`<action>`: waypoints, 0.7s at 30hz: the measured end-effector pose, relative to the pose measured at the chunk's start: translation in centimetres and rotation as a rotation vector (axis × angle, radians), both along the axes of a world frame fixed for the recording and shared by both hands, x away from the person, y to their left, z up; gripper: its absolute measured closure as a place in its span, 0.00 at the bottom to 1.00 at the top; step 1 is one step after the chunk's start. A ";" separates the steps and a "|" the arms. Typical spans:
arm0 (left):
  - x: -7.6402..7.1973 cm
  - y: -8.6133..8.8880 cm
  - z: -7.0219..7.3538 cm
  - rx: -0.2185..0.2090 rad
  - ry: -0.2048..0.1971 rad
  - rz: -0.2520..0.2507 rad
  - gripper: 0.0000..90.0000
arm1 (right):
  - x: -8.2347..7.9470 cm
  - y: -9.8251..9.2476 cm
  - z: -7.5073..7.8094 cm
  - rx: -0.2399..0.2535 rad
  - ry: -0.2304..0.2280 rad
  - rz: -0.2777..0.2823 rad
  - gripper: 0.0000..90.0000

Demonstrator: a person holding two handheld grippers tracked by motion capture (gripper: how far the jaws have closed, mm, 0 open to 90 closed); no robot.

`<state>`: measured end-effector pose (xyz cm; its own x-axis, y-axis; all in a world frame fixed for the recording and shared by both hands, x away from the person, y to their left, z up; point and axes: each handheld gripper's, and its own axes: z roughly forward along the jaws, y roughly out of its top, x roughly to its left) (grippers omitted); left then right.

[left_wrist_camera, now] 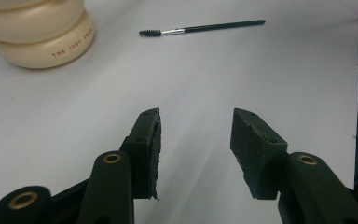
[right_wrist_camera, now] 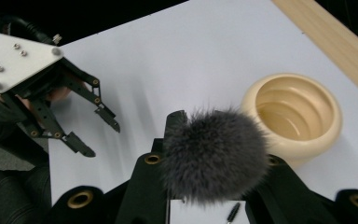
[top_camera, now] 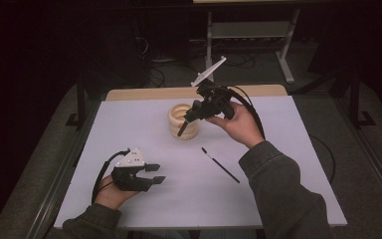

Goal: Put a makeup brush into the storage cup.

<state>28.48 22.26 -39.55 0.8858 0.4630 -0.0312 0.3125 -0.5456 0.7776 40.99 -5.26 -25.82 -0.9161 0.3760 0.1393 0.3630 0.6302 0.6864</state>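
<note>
High view: the right gripper [top_camera: 188, 122] hangs tilted above the cream pot [top_camera: 183, 121] at the far middle of the white table [top_camera: 278, 164], with a dark brush handle pointing down past the pot's rim. The left gripper [top_camera: 155, 174] rests low at the near left, its jaws apart and empty. A thin spoolie [top_camera: 220, 165] lies on the table between the pot and the person's right sleeve, well apart from both grippers.

Left gripper view: the jaws stand half open with bare table between them. The pot [left_wrist_camera: 37, 32] sits at upper left; the spoolie [left_wrist_camera: 200, 29] lies flat beyond, bristles toward the pot.

Right gripper view: the jaws are clamped on a fluffy grey brush [right_wrist_camera: 214, 156], its head bulging between them and hiding the pads. The pot [right_wrist_camera: 292, 116] stands just beyond, upright and, as far as its inside shows, empty. The left gripper [right_wrist_camera: 91, 133] idles at the left, and the spoolie's tip [right_wrist_camera: 233, 212] shows at the bottom edge.

Progress, as judged: the brush is held over the pot but not yet in it; the spoolie lies untouched. Both placements seem left to do.
</note>
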 end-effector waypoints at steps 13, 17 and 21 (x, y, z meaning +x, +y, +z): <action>0.0 0.2 0.0 -0.016 -0.002 0.011 0.57 | 2.9 1.3 2.4 -0.038 -0.036 -0.055 0.83; 0.0 0.1 0.1 -0.028 0.001 0.017 0.57 | 3.9 1.6 2.8 -0.045 -0.036 -0.080 0.83; 0.0 0.2 0.1 -0.025 0.000 0.017 0.56 | 4.8 1.9 3.0 -0.059 -0.030 -0.104 0.83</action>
